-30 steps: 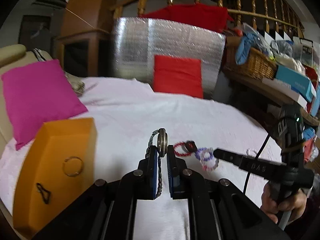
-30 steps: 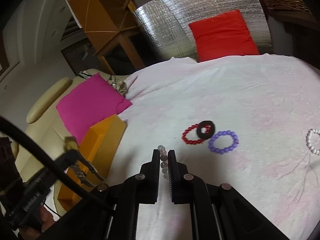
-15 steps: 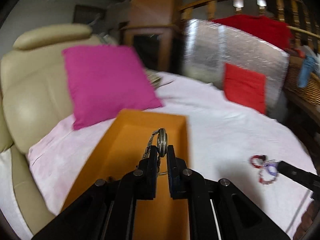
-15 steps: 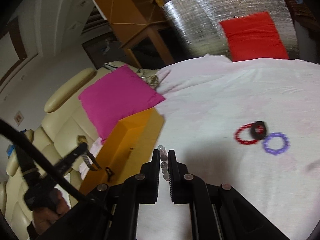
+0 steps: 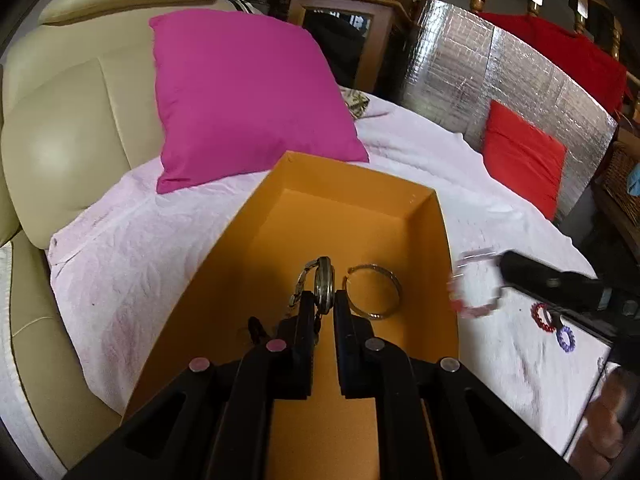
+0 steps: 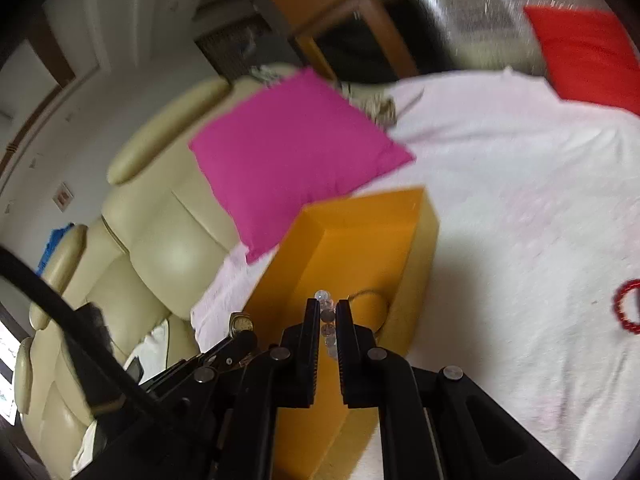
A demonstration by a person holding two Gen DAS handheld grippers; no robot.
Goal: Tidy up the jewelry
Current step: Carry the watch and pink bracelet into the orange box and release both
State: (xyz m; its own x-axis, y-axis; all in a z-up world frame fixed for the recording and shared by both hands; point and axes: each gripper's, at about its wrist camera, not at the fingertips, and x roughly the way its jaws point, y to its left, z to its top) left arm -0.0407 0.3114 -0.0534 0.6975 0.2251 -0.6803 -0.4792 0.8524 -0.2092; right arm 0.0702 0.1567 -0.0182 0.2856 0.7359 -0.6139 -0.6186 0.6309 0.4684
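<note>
An open orange box (image 5: 348, 216) lies on the pale pink cloth; it also shows in the right wrist view (image 6: 360, 236). My left gripper (image 5: 322, 300) is shut on a metal wristwatch (image 5: 323, 280) and holds it over the box. A thin metal bangle (image 5: 374, 290) and a small dark item (image 5: 254, 326) lie inside the box. My right gripper (image 6: 328, 312) is shut on a clear bead bracelet (image 6: 326, 320), over the box's near edge; the bracelet (image 5: 474, 280) looks blurred in the left wrist view. A red bead bracelet (image 5: 542, 316) and a purple one (image 5: 566, 338) lie on the cloth.
A magenta cushion (image 5: 248, 92) leans on the beige armchair (image 5: 68, 120) behind the box. A silver foil panel (image 5: 500, 76) with a red cushion (image 5: 524, 156) stands at the back right. The left gripper and its watch show at lower left in the right wrist view (image 6: 240, 326).
Both grippers have swung left from the loose bracelets to over the orange box, each still holding its piece. The right wrist view is motion-blurred.
</note>
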